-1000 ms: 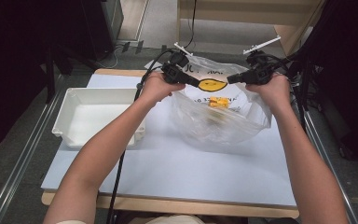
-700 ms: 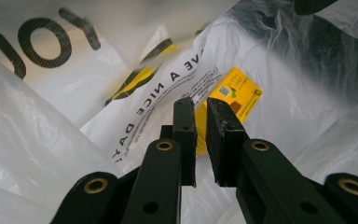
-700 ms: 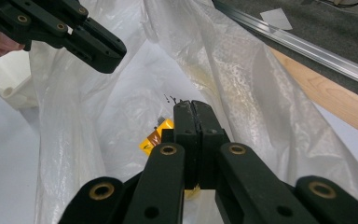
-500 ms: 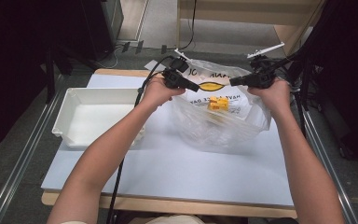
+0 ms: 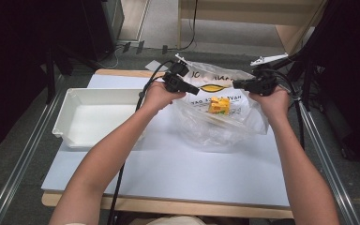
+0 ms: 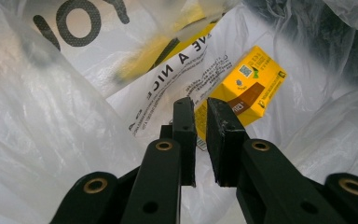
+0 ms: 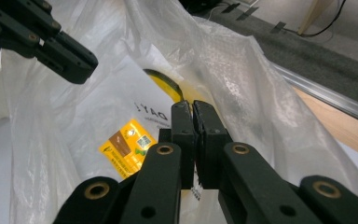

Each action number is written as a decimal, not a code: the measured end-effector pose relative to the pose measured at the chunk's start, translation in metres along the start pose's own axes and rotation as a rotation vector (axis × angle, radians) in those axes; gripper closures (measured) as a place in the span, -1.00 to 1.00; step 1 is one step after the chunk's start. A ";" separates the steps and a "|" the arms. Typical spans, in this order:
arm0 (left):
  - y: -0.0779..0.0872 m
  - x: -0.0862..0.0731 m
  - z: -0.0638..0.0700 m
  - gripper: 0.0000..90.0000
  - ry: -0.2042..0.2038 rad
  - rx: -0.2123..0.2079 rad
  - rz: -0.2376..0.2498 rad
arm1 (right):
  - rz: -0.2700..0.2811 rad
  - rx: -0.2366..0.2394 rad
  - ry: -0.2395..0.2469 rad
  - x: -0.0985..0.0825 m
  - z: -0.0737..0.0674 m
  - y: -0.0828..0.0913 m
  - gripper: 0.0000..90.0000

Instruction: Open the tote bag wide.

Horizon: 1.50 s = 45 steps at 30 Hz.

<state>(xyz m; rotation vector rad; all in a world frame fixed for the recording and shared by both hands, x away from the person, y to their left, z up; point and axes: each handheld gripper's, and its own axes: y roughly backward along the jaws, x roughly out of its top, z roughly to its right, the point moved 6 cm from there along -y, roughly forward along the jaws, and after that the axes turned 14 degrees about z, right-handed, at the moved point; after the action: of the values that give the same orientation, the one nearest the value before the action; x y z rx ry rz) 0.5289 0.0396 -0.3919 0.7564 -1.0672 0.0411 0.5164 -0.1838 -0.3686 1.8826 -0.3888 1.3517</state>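
Our left claw and right claw each pinch a rim of the thin, clear plastic bag, holding it open above the worktop. It bears black lettering and a yellow mark; 1 yellow carton lies inside.

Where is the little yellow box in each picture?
High view: the yellow carton lies inside the clear plastic bag, right of centre.
Left gripper view: carton upper right, just past the jaws.
Right gripper view: carton lower left of the jaws.
Shared landmark: the bag's black lettering.
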 end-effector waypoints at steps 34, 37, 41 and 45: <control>-0.032 -0.033 -0.013 0.85 0.045 0.084 0.026 | 0.036 -0.095 -0.091 -0.051 0.023 -0.014 0.99; -0.035 -0.037 -0.015 0.85 0.058 0.091 0.033 | 0.028 -0.096 -0.097 -0.055 0.025 -0.017 0.99; -0.037 -0.043 -0.020 0.84 0.069 0.098 0.029 | 0.023 -0.104 -0.115 -0.061 0.030 -0.018 0.99; -0.040 -0.047 -0.024 0.84 0.087 0.105 0.035 | 0.023 -0.108 -0.122 -0.066 0.033 -0.018 0.99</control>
<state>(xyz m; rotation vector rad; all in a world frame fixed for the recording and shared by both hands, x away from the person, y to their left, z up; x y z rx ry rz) 0.5385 0.0382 -0.4573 0.8235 -1.0009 0.1600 0.5244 -0.2082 -0.4403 1.8803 -0.5358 1.2092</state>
